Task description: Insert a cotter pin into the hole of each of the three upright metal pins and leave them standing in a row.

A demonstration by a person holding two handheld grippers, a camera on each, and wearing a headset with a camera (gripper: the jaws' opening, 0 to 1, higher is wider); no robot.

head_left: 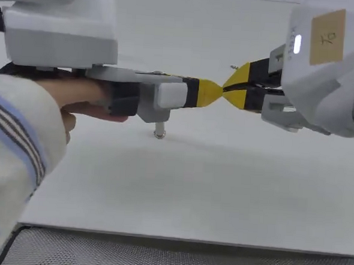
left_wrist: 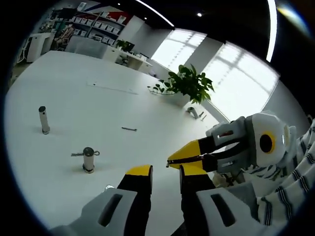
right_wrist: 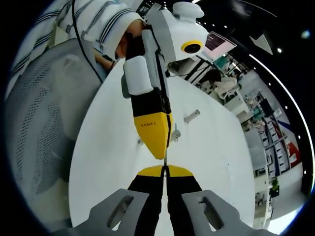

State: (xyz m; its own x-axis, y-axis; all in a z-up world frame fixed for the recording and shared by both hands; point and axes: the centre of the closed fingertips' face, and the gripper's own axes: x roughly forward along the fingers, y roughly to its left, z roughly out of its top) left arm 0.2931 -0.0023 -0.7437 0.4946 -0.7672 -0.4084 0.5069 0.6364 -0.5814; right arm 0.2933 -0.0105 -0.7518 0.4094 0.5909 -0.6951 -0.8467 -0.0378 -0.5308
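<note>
- The left gripper [left_wrist: 165,170] hovers over the white desk [left_wrist: 69,93], its black-and-yellow jaws released with a gap between the tips.
- The right gripper [right_wrist: 165,170] meets it tip to tip, jaws clenched on a thin silver cotter pin [right_wrist: 166,162].
- On the desk to the left, a short upright steel pin [left_wrist: 88,159] has a fitted cotter pin [left_wrist: 76,154] through it.
- A taller bare steel pin [left_wrist: 44,119] stands farther left.
- A loose cotter pin [left_wrist: 129,129] lies beyond.

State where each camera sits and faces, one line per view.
Head view: on the headset, looking down at the left gripper and right gripper pointing at each other over the table; hand, striped sleeve show.
Left gripper view: along its fingers, toward a plant.
Right gripper view: along its fingers, toward the sleeve.
Shared: each gripper view sees the other gripper.
</note>
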